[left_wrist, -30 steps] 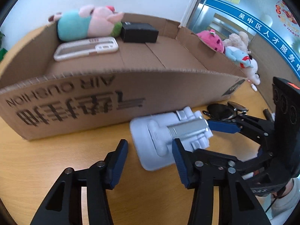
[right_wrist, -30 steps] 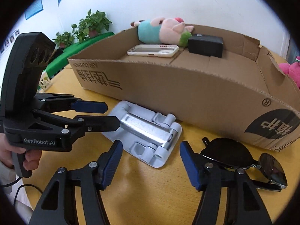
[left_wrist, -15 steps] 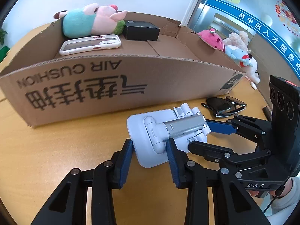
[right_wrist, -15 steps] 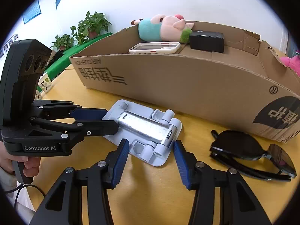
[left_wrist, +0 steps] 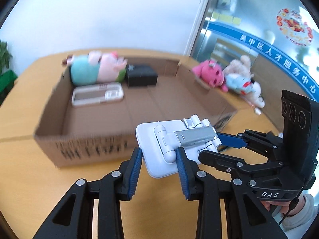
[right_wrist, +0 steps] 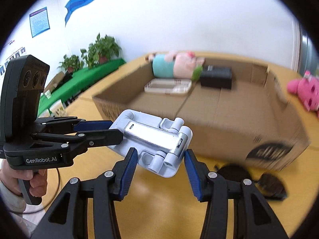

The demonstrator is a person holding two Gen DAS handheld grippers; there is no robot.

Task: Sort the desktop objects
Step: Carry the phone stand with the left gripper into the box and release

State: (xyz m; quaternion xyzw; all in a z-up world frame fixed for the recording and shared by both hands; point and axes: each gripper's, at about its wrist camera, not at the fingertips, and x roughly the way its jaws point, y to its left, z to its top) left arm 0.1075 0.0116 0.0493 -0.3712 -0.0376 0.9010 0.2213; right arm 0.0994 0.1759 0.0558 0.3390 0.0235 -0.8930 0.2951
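A folded white and silver phone stand [left_wrist: 175, 141] [right_wrist: 153, 139] hangs in the air above the yellow table, in front of the cardboard box [left_wrist: 139, 107] [right_wrist: 229, 107]. My left gripper [left_wrist: 159, 159] is shut on one end of the stand. My right gripper [right_wrist: 160, 159] is shut on the other end. Each gripper shows in the other's view. Black sunglasses [right_wrist: 251, 181] lie on the table below the box's front wall.
The box holds a pig plush [left_wrist: 95, 69], a clear phone case [left_wrist: 97, 95] and a black box [left_wrist: 141, 75]. Pink and pale plush toys [left_wrist: 229, 79] lie beyond the box's right end. Green plants [right_wrist: 99, 49] stand at the far left.
Both grippers closed on the phone stand and lifted it off the table. The views rose, so the inside of the box now shows from above.
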